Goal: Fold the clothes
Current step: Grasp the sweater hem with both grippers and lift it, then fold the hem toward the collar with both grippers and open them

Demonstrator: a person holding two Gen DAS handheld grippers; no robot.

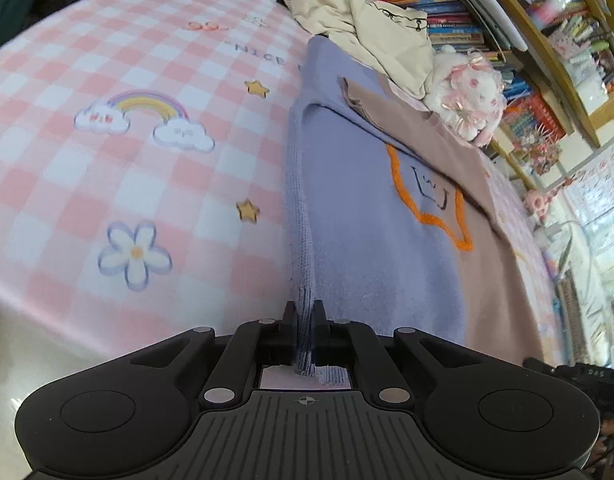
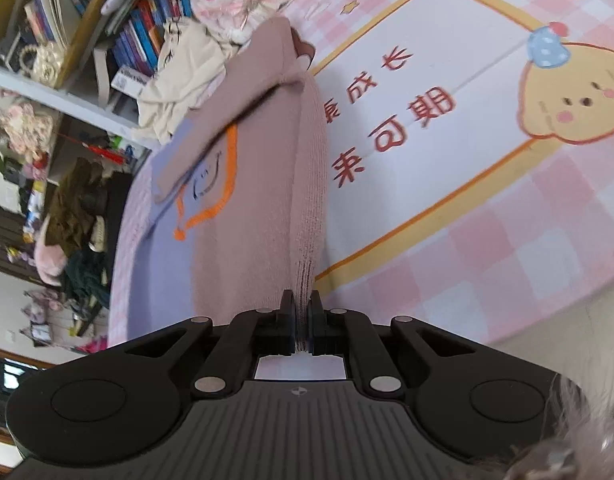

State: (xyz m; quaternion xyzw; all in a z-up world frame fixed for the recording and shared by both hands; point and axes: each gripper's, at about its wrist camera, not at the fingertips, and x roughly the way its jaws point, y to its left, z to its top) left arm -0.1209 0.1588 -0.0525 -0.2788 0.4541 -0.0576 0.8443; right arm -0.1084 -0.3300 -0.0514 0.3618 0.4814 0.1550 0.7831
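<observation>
A knit sweater lies on the pink checked bed, half lilac [image 1: 363, 208] and half dusty pink [image 2: 263, 168], with an orange star outline [image 1: 427, 204] on its front. My left gripper [image 1: 305, 312] is shut on the ribbed lilac hem, which runs up between its fingers. My right gripper [image 2: 303, 302] is shut on the ribbed pink hem at the other corner. A pink sleeve [image 1: 387, 112] lies folded across the chest.
A cream garment [image 1: 359, 20] is bunched at the far end of the sweater, beside a white and pink plush toy [image 1: 467, 96]. Bookshelves full of books [image 1: 435, 4] stand behind the bed. The checked blanket [image 1: 127, 160] spreads left, and its edge drops to the floor.
</observation>
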